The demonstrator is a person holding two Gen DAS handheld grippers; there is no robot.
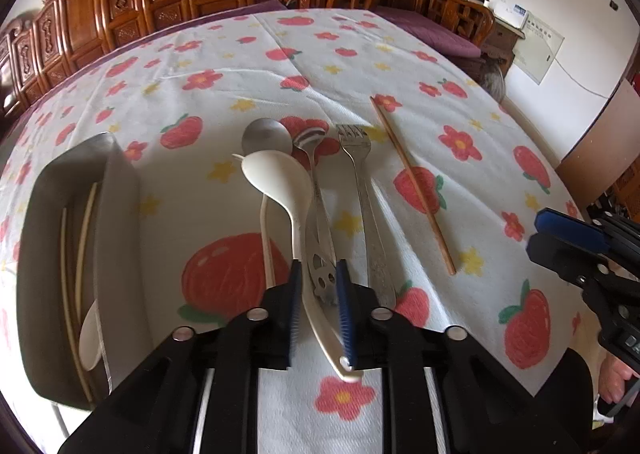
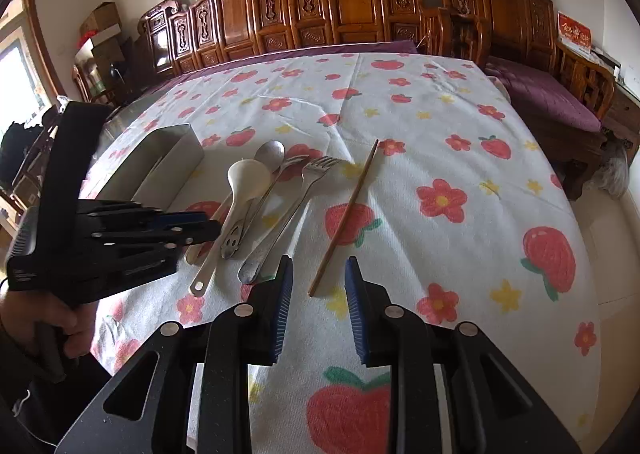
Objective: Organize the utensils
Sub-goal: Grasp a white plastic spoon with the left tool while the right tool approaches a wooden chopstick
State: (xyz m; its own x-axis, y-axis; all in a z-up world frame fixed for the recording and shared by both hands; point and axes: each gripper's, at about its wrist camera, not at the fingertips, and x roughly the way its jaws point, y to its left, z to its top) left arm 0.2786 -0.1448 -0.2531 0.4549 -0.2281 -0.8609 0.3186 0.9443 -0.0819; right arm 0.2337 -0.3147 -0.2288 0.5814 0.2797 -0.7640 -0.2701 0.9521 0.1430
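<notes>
— What do we see, from big to small?
— The flowered tablecloth, then the metal tray at our left. Our left gripper is narrow around the white ladle handle; contact we cannot tell. Our right gripper is wide, holding nothing, near the chopstick. The fork lies between.

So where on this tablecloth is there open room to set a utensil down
Free: the cloth right of the wooden chopstick, and the far half beyond the fork. Crowded: white ladle, steel spoons and fork lie bunched beside the metal tray, where the left tool works.
</notes>
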